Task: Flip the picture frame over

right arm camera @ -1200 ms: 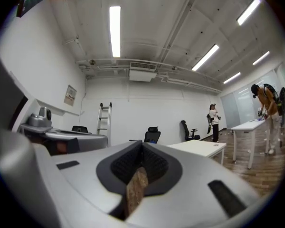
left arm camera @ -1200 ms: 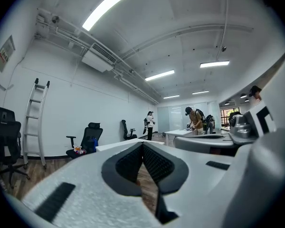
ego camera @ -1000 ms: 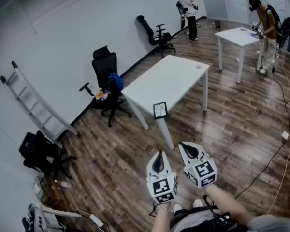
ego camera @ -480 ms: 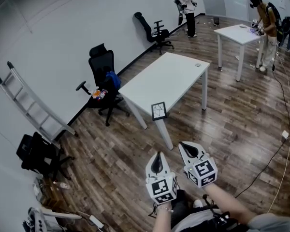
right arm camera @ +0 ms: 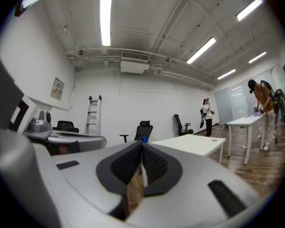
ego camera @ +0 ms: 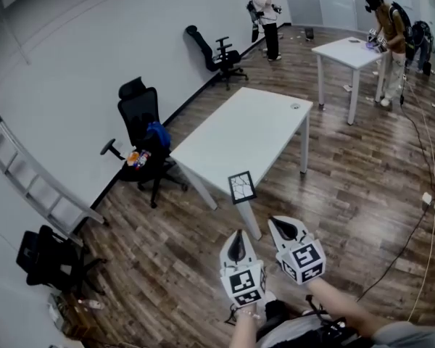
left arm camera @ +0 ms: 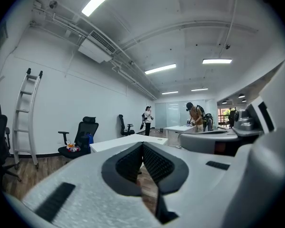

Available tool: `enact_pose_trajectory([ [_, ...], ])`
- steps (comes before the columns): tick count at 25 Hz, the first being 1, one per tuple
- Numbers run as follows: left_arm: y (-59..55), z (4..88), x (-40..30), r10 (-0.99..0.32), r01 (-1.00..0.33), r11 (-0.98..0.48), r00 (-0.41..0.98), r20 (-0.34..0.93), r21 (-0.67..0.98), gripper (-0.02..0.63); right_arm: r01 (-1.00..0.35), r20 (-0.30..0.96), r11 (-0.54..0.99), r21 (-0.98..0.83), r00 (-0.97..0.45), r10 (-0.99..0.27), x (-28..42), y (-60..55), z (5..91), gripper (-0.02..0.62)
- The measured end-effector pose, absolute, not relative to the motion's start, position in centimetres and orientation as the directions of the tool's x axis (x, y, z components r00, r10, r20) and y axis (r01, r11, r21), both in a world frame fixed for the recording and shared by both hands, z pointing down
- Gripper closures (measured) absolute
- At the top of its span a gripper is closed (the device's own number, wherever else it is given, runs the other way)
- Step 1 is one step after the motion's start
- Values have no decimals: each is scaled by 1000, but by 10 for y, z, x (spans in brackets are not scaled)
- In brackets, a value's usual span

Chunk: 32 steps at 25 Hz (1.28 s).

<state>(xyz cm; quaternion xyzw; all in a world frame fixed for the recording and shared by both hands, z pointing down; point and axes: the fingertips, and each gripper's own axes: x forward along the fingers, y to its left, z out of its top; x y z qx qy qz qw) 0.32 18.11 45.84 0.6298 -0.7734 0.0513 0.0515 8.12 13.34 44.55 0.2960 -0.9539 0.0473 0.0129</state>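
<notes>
A small dark picture frame [ego camera: 241, 187] with a pale cracked-pattern face lies at the near corner of the long white table [ego camera: 239, 129]. My left gripper [ego camera: 236, 235] and right gripper [ego camera: 278, 224] are held side by side in front of me, above the wooden floor, short of the table's near corner. Both are shut with nothing between the jaws. In the left gripper view the table [left arm camera: 126, 141] shows just beyond the shut jaws; in the right gripper view the table [right arm camera: 190, 144] sits ahead to the right. The frame is hidden in both gripper views.
A black office chair [ego camera: 141, 133] with coloured items on its seat stands left of the table. A ladder [ego camera: 29, 180] leans on the wall. Another chair [ego camera: 214, 49] stands farther back. Two people [ego camera: 263, 17] [ego camera: 388, 42] are near a second white table [ego camera: 351, 53]. Cables [ego camera: 413, 230] run across the floor at right.
The table and frame have come nearer and lower in the head view as I walk toward them. Both grippers stay shut, side by side.
</notes>
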Motion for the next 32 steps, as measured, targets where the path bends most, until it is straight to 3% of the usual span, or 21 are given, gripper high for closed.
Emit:
enact_pose_trajectory([
  [14, 121, 487, -78, -979, -995, 96, -96, 181, -5, 603, -637, 133, 766, -89, -769, -625, -1, 87, 477, 591],
  [32, 38, 540, -130, -942, -991, 133, -131, 309, -14, 603, -640, 234, 762, -96, -759, -608, -47, -8, 521, 591],
])
